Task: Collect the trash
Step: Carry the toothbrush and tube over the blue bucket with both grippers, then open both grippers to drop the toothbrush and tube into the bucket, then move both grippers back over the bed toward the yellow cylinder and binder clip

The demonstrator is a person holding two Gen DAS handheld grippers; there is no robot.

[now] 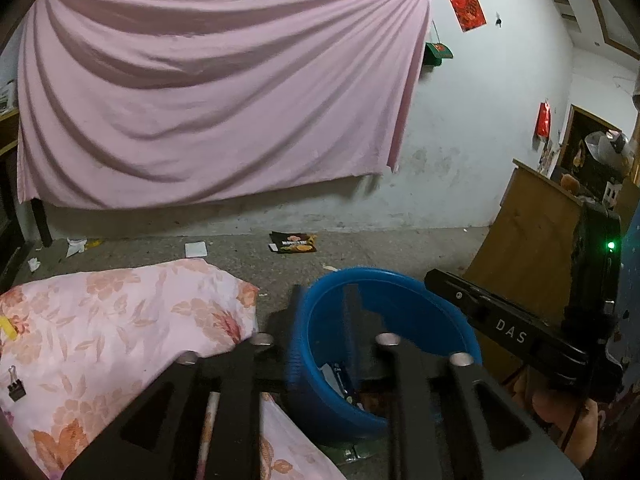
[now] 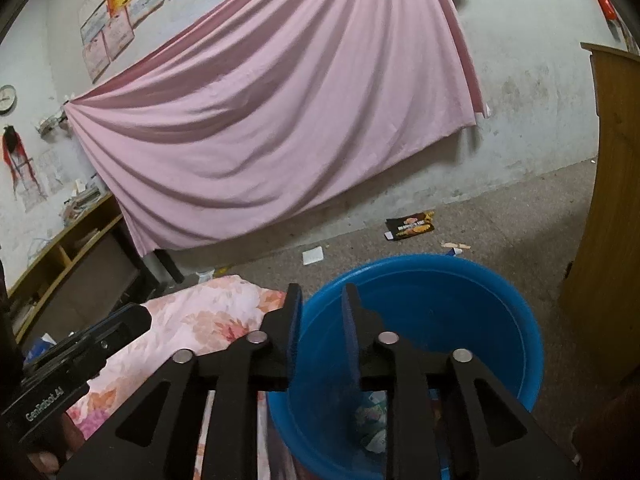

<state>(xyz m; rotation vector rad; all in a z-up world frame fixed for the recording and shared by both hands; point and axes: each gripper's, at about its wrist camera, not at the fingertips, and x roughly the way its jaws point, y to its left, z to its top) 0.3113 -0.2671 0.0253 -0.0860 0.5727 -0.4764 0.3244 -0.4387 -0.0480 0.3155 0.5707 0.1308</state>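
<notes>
A blue plastic basin stands on the concrete floor, with wrappers and crumpled paper at its bottom. My left gripper hangs over the basin's left rim, open, with nothing between its fingers. My right gripper is over the same rim, also open and holding nothing. Farther out on the floor lie a dark snack wrapper and a white paper square. Crumpled tissues sit near the left wall.
Floral bedding lies just left of the basin, with a black binder clip on it. A wooden cabinet stands at the right. A pink sheet hangs on the wall; a low shelf is at the left.
</notes>
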